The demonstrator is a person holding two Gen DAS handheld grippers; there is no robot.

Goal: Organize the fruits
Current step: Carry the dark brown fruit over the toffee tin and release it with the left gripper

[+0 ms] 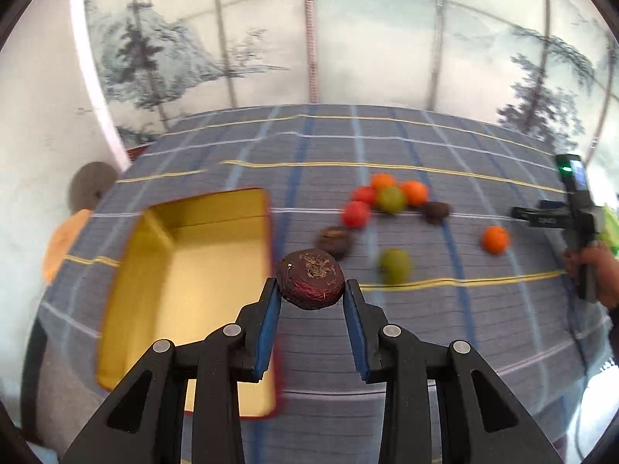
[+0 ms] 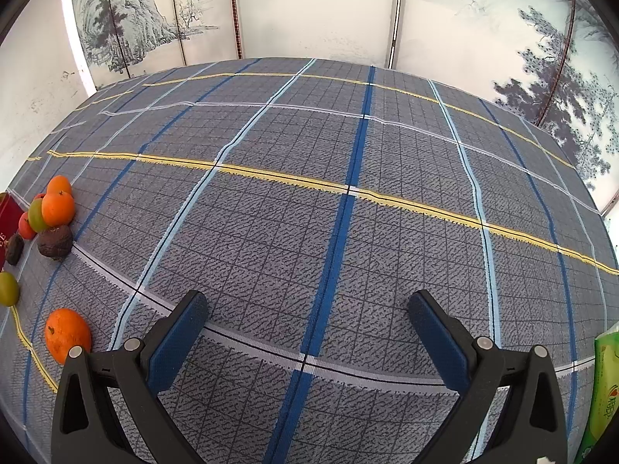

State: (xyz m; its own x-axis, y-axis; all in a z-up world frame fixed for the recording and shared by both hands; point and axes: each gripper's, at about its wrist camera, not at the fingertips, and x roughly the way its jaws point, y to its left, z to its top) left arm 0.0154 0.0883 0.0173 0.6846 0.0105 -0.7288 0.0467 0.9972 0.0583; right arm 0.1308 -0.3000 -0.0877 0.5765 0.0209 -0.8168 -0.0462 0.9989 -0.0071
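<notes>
A dark fruit [image 1: 310, 284] was clamped in the left gripper [image 1: 311, 290] jaws beside the yellow box [image 1: 216, 208], presumably for boxing; the right gripper [image 2: 307, 309] jaws were held wide, empty.

L gripper [image 1: 311, 290]: tilted down, jaws clamped on dark fruit [image 1: 310, 279], held above table. R gripper [image 2: 307, 309]: tilted down, jaws wide apart, empty, hand [image 1: 595, 270] on grip.

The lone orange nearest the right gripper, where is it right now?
In the right wrist view the lone orange lies on the tablecloth at lower left, beside the right gripper.
</notes>
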